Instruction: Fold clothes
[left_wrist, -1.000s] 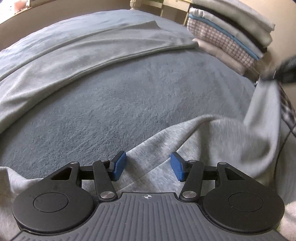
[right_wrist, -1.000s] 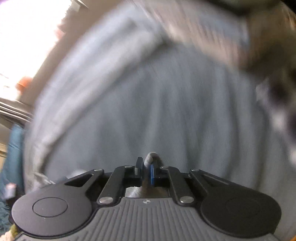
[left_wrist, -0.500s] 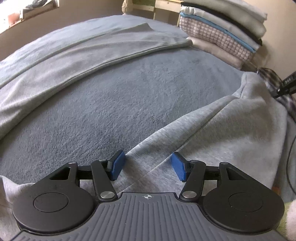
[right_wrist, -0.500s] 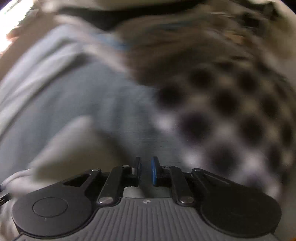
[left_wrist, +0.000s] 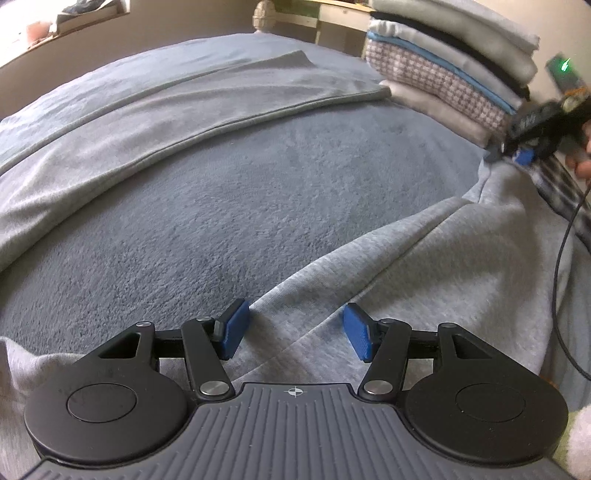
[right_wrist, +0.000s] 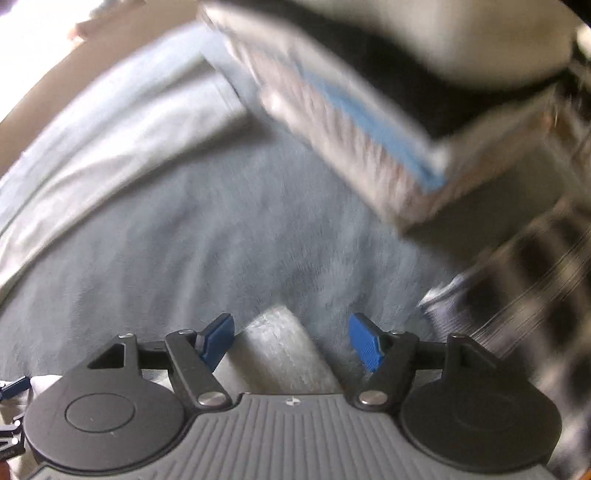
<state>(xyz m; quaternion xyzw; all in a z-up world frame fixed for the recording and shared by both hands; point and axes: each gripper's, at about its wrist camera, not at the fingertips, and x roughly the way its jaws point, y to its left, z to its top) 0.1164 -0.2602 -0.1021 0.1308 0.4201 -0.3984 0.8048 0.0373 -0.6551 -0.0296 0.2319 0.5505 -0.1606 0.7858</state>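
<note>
Grey sweatshirt spread on the blue blanket, both my grippers over it.

My left gripper (left_wrist: 293, 328) hovers w/ jaws apart above the near edge of the sweatshirt (left_wrist: 424, 266); cloth lies between the pads, not pinched. My right gripper (right_wrist: 291, 341) is opening its jaws over the far corner of the sweatshirt (right_wrist: 280, 354); pads are off the cloth. Stack of folded clothes (left_wrist: 454, 62) sits beyond, at the far edge of the blanket (left_wrist: 258, 206).

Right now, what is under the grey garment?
The grey garment lies on the blue blanket, which shows all around its far edge. Its right side overlaps a checked cloth. Whatever else it covers there, or towards the camera, is hidden.
</note>
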